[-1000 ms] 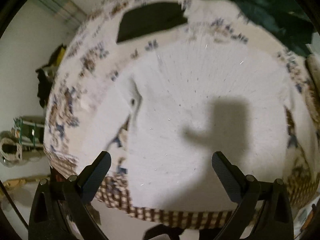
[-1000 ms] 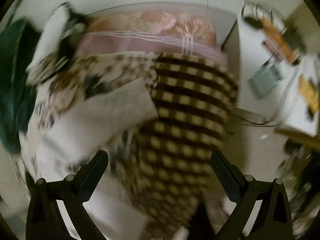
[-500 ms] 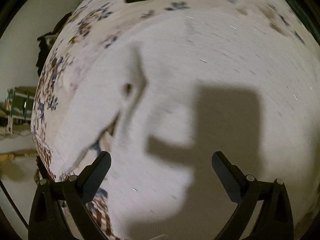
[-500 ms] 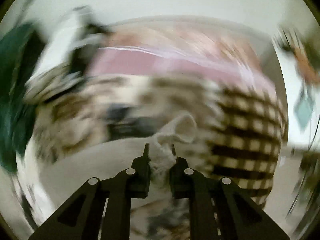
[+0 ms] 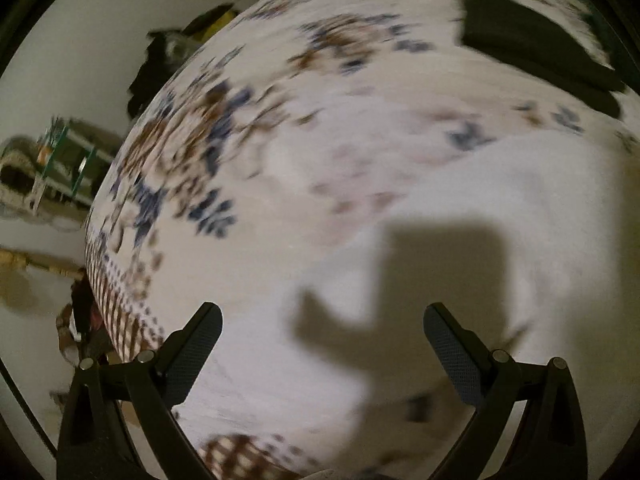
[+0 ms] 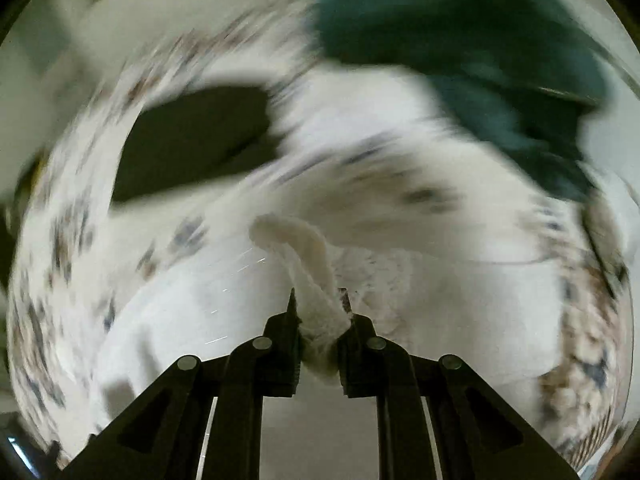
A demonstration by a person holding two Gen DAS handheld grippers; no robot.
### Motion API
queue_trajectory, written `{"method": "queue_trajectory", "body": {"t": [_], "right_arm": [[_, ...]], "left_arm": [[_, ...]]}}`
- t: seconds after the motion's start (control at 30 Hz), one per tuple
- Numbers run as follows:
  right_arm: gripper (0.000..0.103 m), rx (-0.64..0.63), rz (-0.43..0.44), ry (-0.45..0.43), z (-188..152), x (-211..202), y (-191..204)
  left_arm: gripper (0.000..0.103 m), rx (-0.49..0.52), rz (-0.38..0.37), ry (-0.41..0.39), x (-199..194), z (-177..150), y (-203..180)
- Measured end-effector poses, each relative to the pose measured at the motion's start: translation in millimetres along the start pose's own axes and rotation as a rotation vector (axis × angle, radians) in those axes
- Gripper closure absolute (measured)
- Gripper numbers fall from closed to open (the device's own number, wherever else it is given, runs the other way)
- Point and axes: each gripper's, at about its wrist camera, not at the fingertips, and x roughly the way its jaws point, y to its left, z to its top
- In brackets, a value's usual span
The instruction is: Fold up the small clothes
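White knit garment on the floral bedspread

The right hand-held gripper (image 6: 320, 312) pinches a bunched fold of the white knit garment (image 6: 460, 300) lying on the floral bedspread (image 5: 248, 128); the left hand-held gripper (image 5: 322, 344) hovers spread above it.

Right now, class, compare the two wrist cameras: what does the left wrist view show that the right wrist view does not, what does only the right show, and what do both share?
Only the left wrist view shows the open left gripper with nothing between its fingers, its shadow on the cloth, and a shelf by the wall.

Only the right wrist view shows the right gripper shut on a bunched part of the white knit garment, and a dark green cloth behind.

Both show the white knit garment, the floral bedspread and a folded black cloth.
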Motion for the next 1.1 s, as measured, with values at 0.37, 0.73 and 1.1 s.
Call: {"method": "queue_trajectory", "body": {"t": [0.37,0.73,1.1], "right_arm": [[0.035,-0.061,0.226,0.231,-65,78,103],[0.027,0.092,0.092,0.344,-158,46,-18],[0.027,0.068,-0.061,0.276,-187,43,-29]], "left_arm": [[0.0,-0.213,-0.083,0.157,35,-33,110],[0.007,-1.081,-0.651,0.559,115,-189,200],[0.097,-1.188,-0.495,0.322,84,-158,248]]}}
